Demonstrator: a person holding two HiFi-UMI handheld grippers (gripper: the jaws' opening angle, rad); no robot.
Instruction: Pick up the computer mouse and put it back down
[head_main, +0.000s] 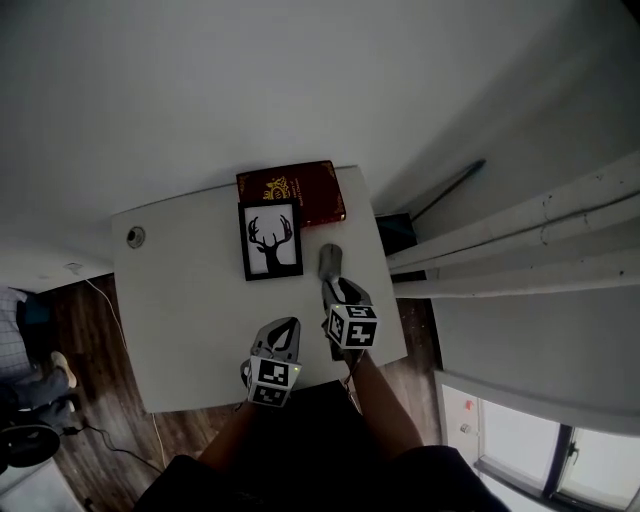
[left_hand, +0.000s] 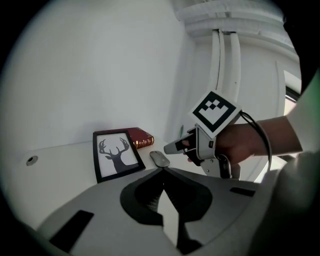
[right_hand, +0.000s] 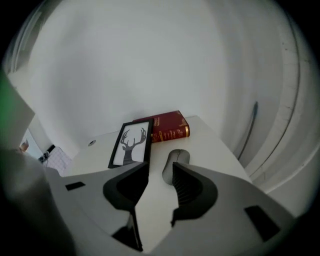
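Your left gripper (head_main: 288, 325) and right gripper (head_main: 337, 287): grey shells, black-and-white marker cubes (head_main: 352, 326). Black cable (left_hand: 265, 142) on the right one. You're in dark clothes (head_main: 320, 450).

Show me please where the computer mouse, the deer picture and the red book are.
computer mouse (right_hand: 175, 159): right gripper view, top shell.
deer picture (head_main: 271, 241): head view, the printed deer.
red book (head_main: 310, 192): head view, middle of cover.

One table (head_main: 190, 310) bears one mouse (head_main: 330, 261), one red book (head_main: 300, 188) and one framed deer picture (head_main: 271, 241).
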